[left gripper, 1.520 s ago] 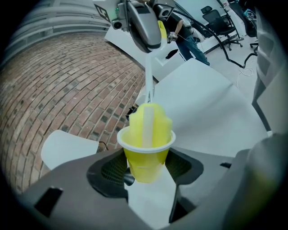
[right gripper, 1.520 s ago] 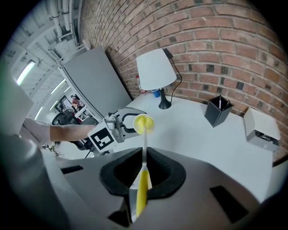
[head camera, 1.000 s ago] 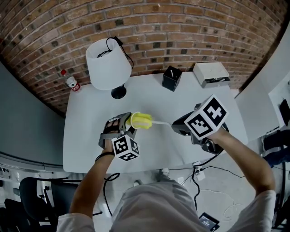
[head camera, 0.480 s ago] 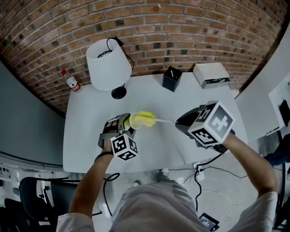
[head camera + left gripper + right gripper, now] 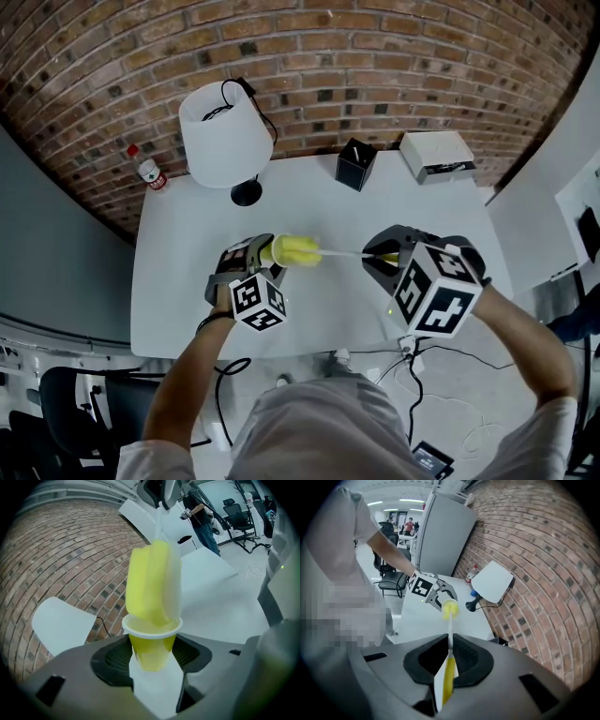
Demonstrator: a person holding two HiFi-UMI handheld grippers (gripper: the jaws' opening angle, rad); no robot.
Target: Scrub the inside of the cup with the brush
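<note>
Currently the left tongs [image 5: 152, 657] are clamping the yellow cup [image 5: 152, 641] around its lower body, jaws set fairly wide to suit it. The cup is being held clear of the white bench [image 5: 183, 281], tipped on its side with the mouth facing the other hand. The right tongs [image 5: 449, 660] are pinching the brush [image 5: 449, 634] narrowly by its yellow handle, with the white stem running straight out towards the cup.

Position: the yellow sponge head [image 5: 151, 585] is sitting at the cup mouth. Only its tip is lying inside the rim; most of it is showing outside.

Judgement: scrubbing is under way but shallow, and the bottom and lower wall are probably not being reached yet.

Notes for doing the step well:
- Keeping the stem in line with the cup's axis, so the head is sliding in rather than catching the rim.
- Pushing until the head is meeting the bottom, then rolling the handle while drawing back and forth.
- Holding the cup hand steady and letting the brush hand do the work.
- Watching the clamp: the cup looks thin-walled, so extra squeeze is likely to dent it.
</note>
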